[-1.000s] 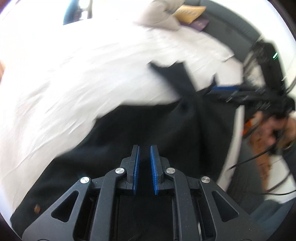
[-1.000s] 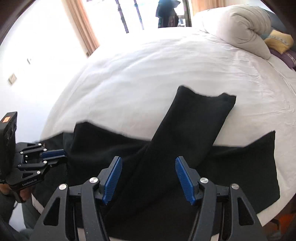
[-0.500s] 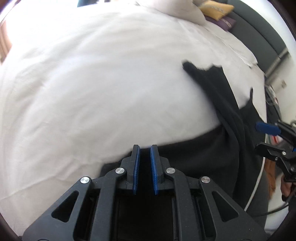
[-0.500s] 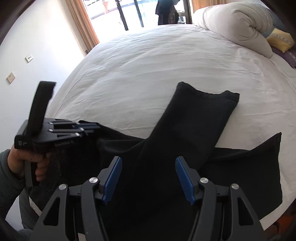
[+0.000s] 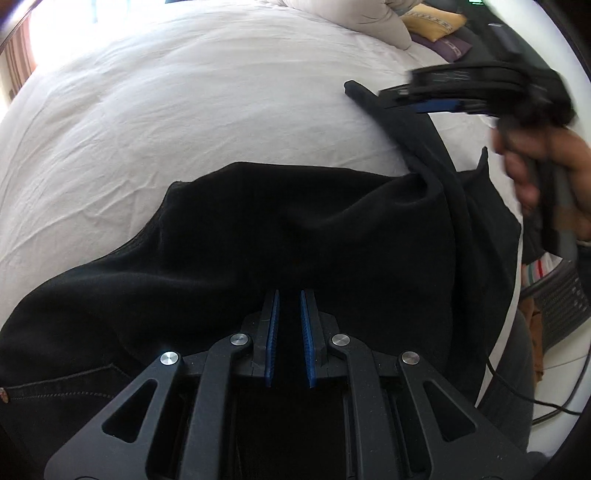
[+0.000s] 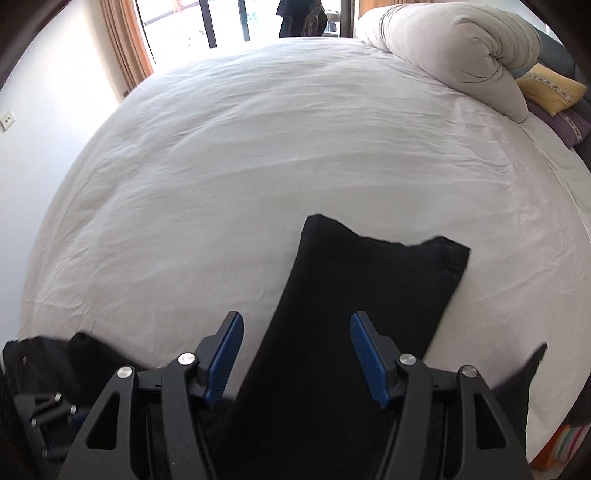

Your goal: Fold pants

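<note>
My left gripper (image 5: 288,306) pinched near-closed on pants (image 5: 258,236) waist; right gripper (image 6: 297,354) wide open, empty, over far leg (image 6: 369,280). Risk: thin grip slips, waist bunches.

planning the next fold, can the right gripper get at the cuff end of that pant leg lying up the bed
Probably yes: the right gripper is open and aimed along the pant leg, whose cuff end lies flat on the white sheet with nothing over it.

Daylight from your far window (image 6: 236,22) blows out there; fisheye bends the edges, and your right hand (image 5: 546,166) blurs.
</note>
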The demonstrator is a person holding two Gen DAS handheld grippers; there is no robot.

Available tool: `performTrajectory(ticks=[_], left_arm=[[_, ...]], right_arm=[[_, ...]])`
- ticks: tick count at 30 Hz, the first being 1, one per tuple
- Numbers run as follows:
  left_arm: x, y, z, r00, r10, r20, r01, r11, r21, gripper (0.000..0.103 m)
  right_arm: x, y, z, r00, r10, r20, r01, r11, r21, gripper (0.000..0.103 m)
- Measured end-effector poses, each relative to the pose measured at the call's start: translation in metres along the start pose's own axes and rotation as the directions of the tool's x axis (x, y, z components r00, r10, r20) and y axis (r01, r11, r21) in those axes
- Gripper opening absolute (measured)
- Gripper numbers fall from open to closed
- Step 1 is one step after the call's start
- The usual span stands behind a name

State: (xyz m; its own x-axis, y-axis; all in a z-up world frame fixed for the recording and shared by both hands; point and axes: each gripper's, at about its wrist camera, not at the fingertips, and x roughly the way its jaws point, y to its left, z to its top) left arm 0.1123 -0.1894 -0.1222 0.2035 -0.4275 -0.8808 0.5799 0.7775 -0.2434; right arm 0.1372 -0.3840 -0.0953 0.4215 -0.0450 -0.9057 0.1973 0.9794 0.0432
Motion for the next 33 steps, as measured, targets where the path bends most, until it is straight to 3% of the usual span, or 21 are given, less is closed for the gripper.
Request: performTrajectory(ticks=[6, 9, 11, 13, 16, 21, 25, 28, 33], left_arm=[[0.013, 0.011, 0.001, 0.999, -0.039, -0.015, 0.039, 0.999, -0.031, 0.011], [0.015, 0.009, 0.003, 0.999, -0.031, -0.021, 0.030, 0.999, -0.033, 0.011], [0.016, 0.010, 0.006, 0.999, -0.029, -0.023, 0.028, 0.999, -0.038, 0.011], [0.017, 0.010, 0.006, 0.999, -0.025, -0.025, 0.024, 0.999, -0.039, 0.011], [0.013, 0.010, 0.005, 1.000, -0.006, -0.027, 0.005, 0.999, -0.034, 0.011], [0.016, 0.003, 0.007, 0.999, 0.026, -0.033, -0.027, 0.999, -0.028, 0.011], [0.019, -0.005, 0.008, 0.998, 0.049, -0.040, -0.050, 0.998, -0.025, 0.011], [0.021, -0.012, 0.009, 0.996, 0.073, -0.043, -0.074, 0.997, -0.022, 0.011], [0.024, -0.026, 0.009, 0.993, 0.110, -0.041, -0.111, 0.994, -0.012, 0.011]], right_arm=[[0.052, -0.012, 0.034, 0.992, -0.091, -0.085, 0.096, 0.994, 0.056, 0.063], [0.070, -0.018, 0.039, 0.988, -0.095, -0.124, 0.103, 0.993, 0.057, 0.048], [0.069, -0.022, 0.041, 0.990, -0.081, -0.117, 0.090, 0.994, 0.069, 0.024], [0.066, -0.031, 0.041, 0.993, -0.033, -0.113, 0.044, 0.994, 0.096, 0.011], [0.050, -0.040, 0.040, 0.997, -0.016, -0.075, 0.024, 0.994, 0.105, 0.004], [-0.005, -0.079, 0.029, 0.998, 0.030, 0.062, -0.042, 0.980, 0.194, 0.004], [-0.062, -0.118, 0.003, 0.979, 0.035, 0.198, -0.089, 0.958, 0.272, 0.003], [-0.097, -0.157, -0.034, 0.959, 0.011, 0.283, -0.116, 0.927, 0.357, 0.003], [-0.106, -0.210, -0.109, 0.938, -0.036, 0.344, -0.156, 0.843, 0.514, 0.003]])
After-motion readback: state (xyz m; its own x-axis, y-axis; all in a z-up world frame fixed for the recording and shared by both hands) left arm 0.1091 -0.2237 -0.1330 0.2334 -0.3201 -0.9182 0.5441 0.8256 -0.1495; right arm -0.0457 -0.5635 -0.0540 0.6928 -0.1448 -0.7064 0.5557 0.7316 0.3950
